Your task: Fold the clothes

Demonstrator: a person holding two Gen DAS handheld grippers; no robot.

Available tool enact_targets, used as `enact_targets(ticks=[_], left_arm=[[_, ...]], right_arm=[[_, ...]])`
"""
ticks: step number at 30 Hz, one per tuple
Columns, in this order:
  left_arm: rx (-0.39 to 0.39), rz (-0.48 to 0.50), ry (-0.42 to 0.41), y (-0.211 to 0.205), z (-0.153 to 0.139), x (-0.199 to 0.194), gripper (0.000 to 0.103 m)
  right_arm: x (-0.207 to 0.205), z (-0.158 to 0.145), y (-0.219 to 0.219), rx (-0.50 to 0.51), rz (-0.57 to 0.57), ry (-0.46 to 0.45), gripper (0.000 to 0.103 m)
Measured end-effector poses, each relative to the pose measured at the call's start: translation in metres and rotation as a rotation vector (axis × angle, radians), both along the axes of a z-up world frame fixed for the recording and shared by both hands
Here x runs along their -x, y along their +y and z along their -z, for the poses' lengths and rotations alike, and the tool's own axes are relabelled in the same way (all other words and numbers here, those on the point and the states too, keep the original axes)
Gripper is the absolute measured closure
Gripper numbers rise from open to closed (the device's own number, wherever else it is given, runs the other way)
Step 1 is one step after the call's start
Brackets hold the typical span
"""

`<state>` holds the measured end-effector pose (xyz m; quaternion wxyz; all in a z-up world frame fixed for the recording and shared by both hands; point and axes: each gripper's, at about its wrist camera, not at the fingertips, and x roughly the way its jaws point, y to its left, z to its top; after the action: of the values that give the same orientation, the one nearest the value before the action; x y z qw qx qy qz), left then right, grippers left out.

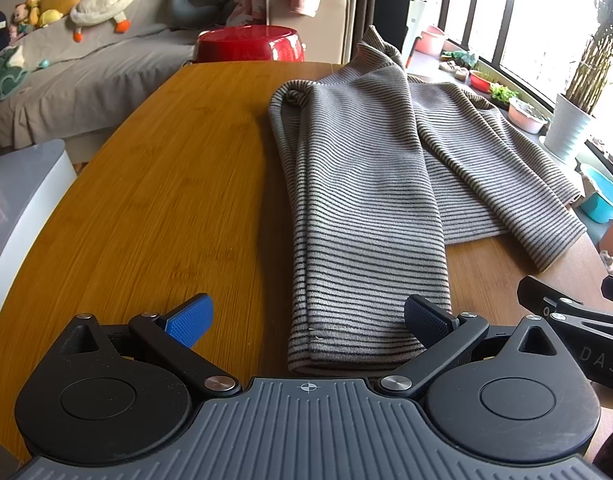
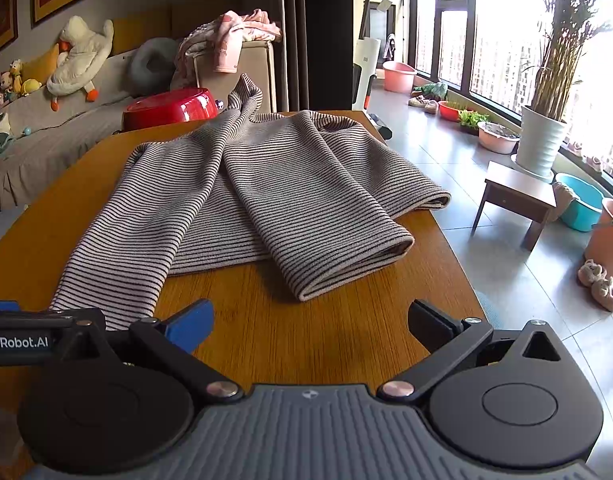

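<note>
A grey striped sweater (image 1: pixel 366 184) lies on the wooden table (image 1: pixel 166 184), both sleeves folded in over the body. Its left sleeve runs down to the near edge, and the cuff (image 1: pixel 346 344) rests between the wide-apart fingers of my left gripper (image 1: pixel 308 318), which is open and holds nothing. In the right wrist view the same sweater (image 2: pixel 246 192) spreads across the table (image 2: pixel 306 328), with the right sleeve's cuff (image 2: pixel 346 268) a little ahead of my right gripper (image 2: pixel 310 324). That gripper is open over bare wood.
A red tub (image 1: pixel 250 44) stands past the table's far edge. A grey sofa (image 1: pixel 66 80) with plush toys is on the left. To the right the floor holds a small stool (image 2: pixel 514 196), basins, a potted plant (image 2: pixel 542 144) and slippers. A white bin (image 1: pixel 22 200) stands at the left.
</note>
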<state>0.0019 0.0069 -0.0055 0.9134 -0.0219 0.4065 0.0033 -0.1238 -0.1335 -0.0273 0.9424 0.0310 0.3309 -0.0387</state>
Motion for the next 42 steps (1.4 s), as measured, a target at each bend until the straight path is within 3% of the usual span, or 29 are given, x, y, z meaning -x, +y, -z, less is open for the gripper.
enact_targets(ticks=[42], left_arm=[[-0.005, -0.005, 0.006, -0.0022, 0.0026, 0.0002, 0.000]], right_arm=[[0.0007, 0.0036, -0.0029, -0.001, 0.001, 0.013, 0.000]])
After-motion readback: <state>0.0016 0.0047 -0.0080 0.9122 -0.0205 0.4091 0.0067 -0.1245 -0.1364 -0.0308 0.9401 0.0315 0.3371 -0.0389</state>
